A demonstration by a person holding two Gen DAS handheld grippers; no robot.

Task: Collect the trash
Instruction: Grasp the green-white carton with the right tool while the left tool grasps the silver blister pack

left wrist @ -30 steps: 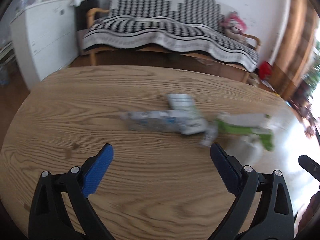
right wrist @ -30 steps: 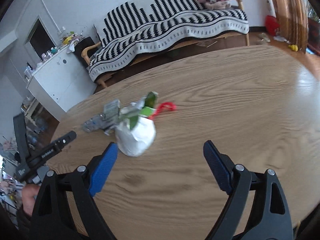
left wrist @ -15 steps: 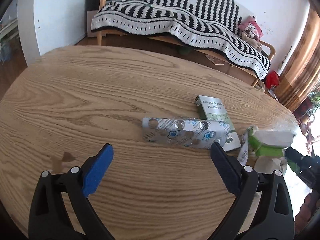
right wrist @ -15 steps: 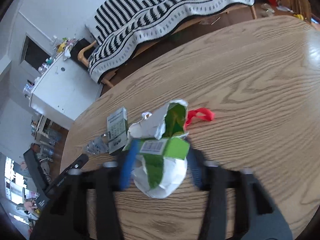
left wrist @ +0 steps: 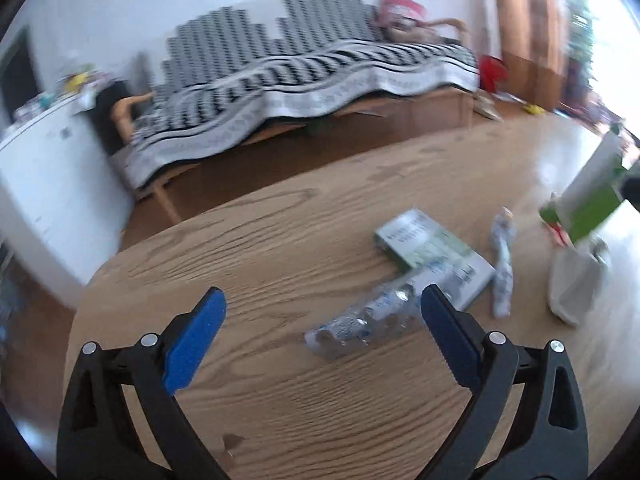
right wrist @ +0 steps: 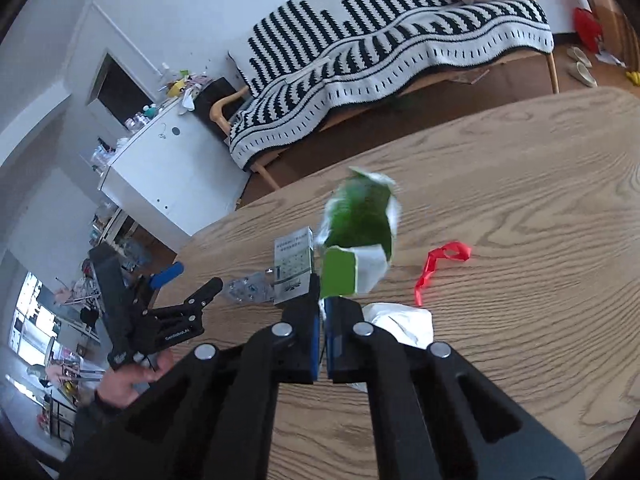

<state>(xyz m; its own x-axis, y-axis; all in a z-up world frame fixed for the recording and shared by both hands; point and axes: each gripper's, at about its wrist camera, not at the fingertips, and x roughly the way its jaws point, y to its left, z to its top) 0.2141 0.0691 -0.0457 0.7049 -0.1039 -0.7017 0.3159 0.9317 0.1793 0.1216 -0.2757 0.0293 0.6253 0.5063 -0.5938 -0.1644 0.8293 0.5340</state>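
Note:
My right gripper (right wrist: 322,304) is shut on the lower edge of a torn green-and-white carton (right wrist: 356,236), which hangs above the wooden table (right wrist: 520,200). From the left wrist view the carton (left wrist: 588,196) is lifted at the far right, over a crumpled white paper (left wrist: 572,284). My left gripper (left wrist: 322,294) is open just above the table, and nothing is between its fingers. A silver blister pack (left wrist: 360,324) lies by its right finger. A flat white-and-green box (left wrist: 432,256) and a small crumpled wrapper (left wrist: 502,264) lie beyond. A red ribbon (right wrist: 440,260) lies right of the carton.
The table's curved far edge (left wrist: 280,188) drops to a wood floor. Behind stand a sofa with a striped black-and-white blanket (right wrist: 380,52) and a white cabinet (right wrist: 160,168). A hand (right wrist: 124,380) holds the left gripper (right wrist: 196,276) at the table's left.
My right gripper went from open to shut on the green carton and raised it off the white paper. The left gripper rolled and shifted, so the blister pack now lies by its right finger.

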